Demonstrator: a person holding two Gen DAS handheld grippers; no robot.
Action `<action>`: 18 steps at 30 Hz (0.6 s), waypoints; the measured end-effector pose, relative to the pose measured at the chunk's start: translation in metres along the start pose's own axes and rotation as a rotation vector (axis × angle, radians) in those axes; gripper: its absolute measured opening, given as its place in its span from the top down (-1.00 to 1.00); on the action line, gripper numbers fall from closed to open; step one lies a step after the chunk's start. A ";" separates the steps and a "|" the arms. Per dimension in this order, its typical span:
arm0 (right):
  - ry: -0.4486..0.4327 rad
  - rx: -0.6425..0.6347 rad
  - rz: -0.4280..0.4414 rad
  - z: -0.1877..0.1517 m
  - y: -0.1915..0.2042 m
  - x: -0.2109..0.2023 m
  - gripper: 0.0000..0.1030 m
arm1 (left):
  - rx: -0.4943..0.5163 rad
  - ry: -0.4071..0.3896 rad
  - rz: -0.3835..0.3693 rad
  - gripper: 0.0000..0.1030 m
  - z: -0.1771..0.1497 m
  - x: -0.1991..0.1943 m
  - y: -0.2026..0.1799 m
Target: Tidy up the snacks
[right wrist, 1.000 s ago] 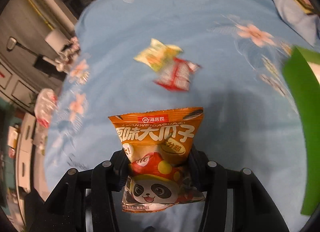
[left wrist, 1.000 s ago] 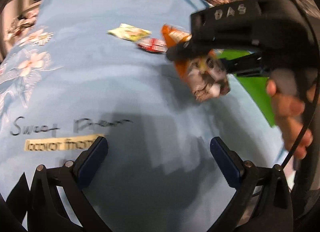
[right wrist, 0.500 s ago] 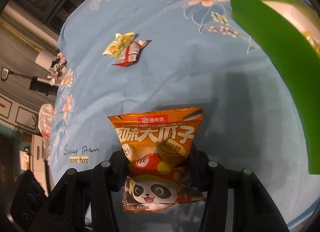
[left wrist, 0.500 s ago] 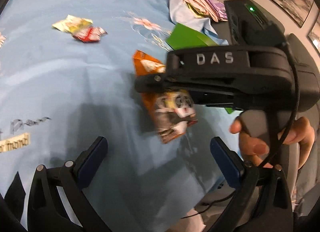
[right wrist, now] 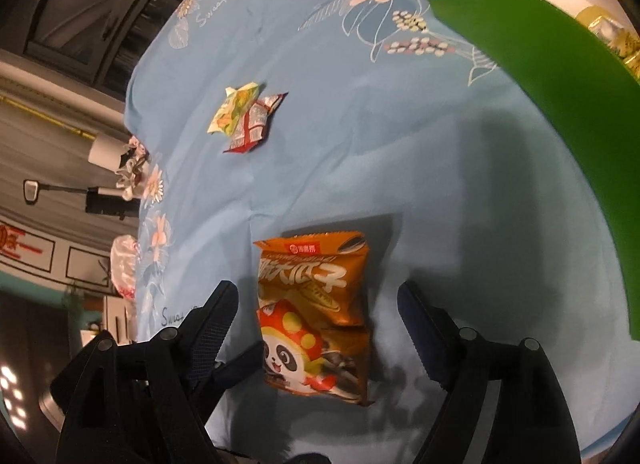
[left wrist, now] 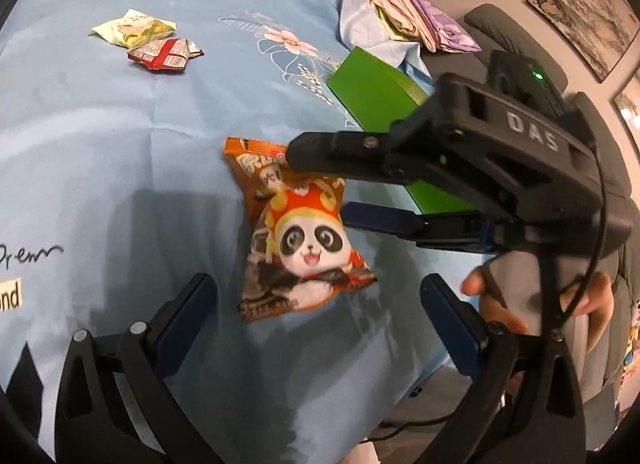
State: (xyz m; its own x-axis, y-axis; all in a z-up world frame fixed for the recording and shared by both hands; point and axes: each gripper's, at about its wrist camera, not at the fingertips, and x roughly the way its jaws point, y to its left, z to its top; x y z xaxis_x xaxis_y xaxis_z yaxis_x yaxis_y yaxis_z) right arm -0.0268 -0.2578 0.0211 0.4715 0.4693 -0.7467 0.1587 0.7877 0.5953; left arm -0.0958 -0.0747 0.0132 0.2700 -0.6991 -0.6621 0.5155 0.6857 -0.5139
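Observation:
An orange panda snack bag (left wrist: 298, 240) lies on the blue cloth, also in the right wrist view (right wrist: 316, 320). My right gripper (right wrist: 318, 316) is open, its fingers standing either side of the bag and apart from it; it reaches in from the right in the left wrist view (left wrist: 320, 183). My left gripper (left wrist: 316, 312) is open and empty, just in front of the bag. A yellow-green packet (left wrist: 132, 29) and a red packet (left wrist: 164, 55) lie together farther back, also in the right wrist view (right wrist: 234, 111) (right wrist: 256, 123).
A green box (left wrist: 380, 91) stands at the right, its wall (right wrist: 540, 75) close to the bag, with gold-wrapped items (right wrist: 612, 33) inside. Folded cloths (left wrist: 408, 11) lie behind it. The blue flowered sheet (left wrist: 120, 143) ends at a near edge lower right.
My right gripper has opened and let go of the orange bag, which now lies on the sheet. Both grippers have moved closer to the green box.

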 end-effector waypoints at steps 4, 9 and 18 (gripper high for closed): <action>-0.009 0.021 0.007 0.004 -0.008 -0.003 -0.61 | 0.016 0.005 0.022 -0.99 0.003 0.005 -0.002; -0.022 0.005 0.008 0.008 -0.013 -0.004 -0.61 | 0.055 0.002 0.083 -0.99 0.004 0.012 -0.009; -0.025 -0.068 0.030 0.012 -0.010 0.003 -0.59 | 0.060 -0.001 0.123 -0.86 0.007 0.017 -0.005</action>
State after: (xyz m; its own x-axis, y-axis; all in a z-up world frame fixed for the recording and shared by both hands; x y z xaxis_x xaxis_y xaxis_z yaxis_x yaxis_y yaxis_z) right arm -0.0166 -0.2690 0.0161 0.4970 0.4839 -0.7203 0.0848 0.7990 0.5953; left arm -0.0883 -0.0917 0.0083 0.3351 -0.6111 -0.7171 0.5263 0.7527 -0.3955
